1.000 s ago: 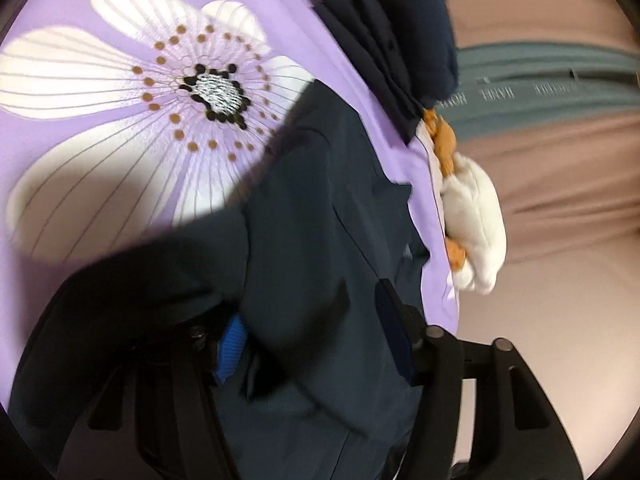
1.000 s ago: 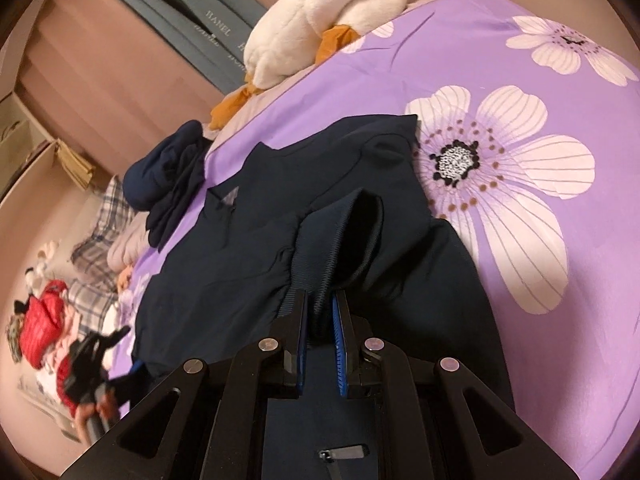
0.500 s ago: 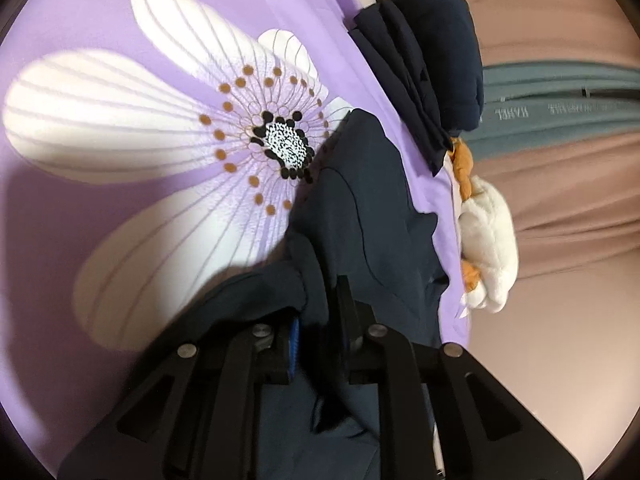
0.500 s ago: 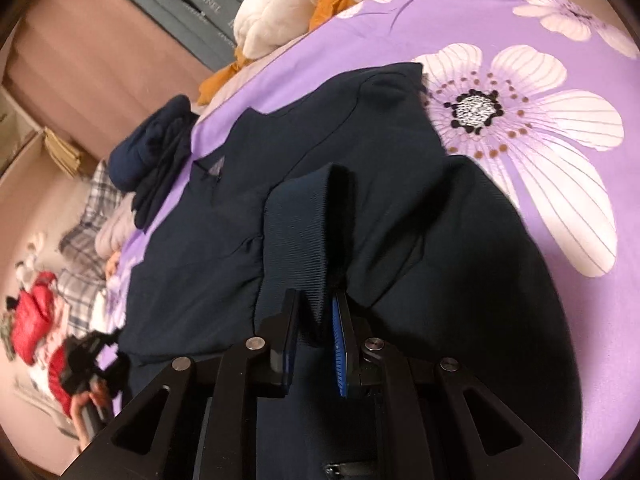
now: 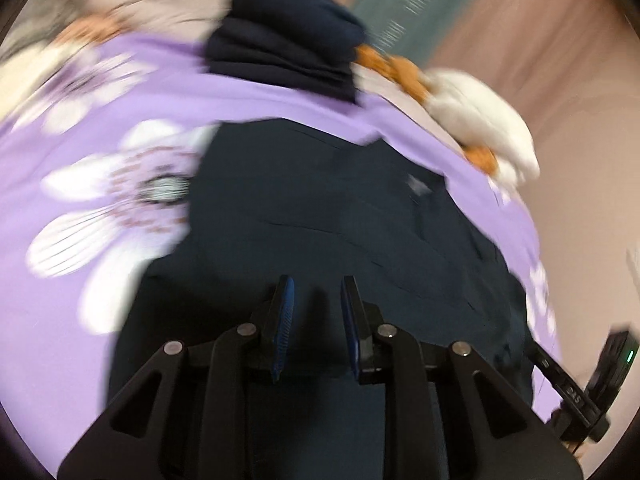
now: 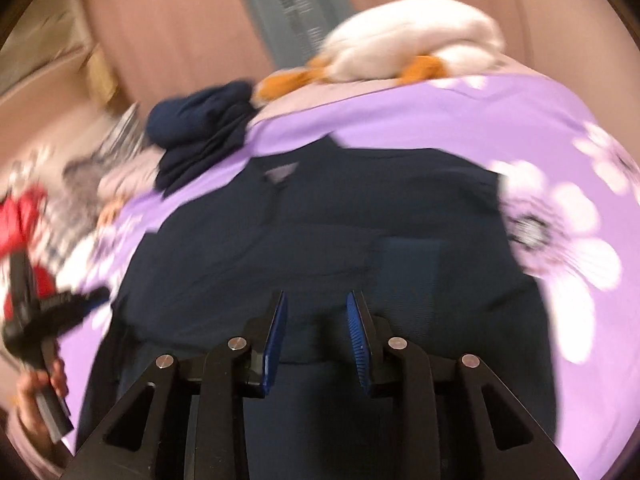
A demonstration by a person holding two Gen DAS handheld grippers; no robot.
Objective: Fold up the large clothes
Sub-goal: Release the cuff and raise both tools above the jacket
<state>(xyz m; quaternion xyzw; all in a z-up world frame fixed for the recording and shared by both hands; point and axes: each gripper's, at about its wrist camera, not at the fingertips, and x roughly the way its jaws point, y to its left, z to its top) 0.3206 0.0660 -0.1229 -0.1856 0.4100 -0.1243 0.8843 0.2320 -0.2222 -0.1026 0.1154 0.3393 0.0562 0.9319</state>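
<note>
**Both jaws parted over the dark garment on the bed**

My left gripper (image 5: 316, 292) has its jaws a narrow gap apart, and they have just been opening a little; nothing sits between the blue pads, only the cloth lying below them. My right gripper (image 6: 316, 308) stands likewise, its jaws just opened from a closed pinch, with nothing caught between them.

Under both lies the large dark navy fabric garment (image 5: 340, 216), spread flat on the bed, with a small pale grey triangular label near its far edge. In the right wrist view a ribbed band of the same cloth lies flat on it, just beyond my right jaws.

The garment rests on the lilac bedsheet printed with big white flowers (image 5: 100, 208). At the far edge of the bed sits a folded stack of dark navy clothes (image 5: 288, 40), and beside it a white plush duck with orange beak and feet (image 6: 412, 44).

At the left edge of the right wrist view, a hand (image 6: 40, 388) grips the handle of my left gripper, off the garment's side. I see no containers; much is blurred.
</note>
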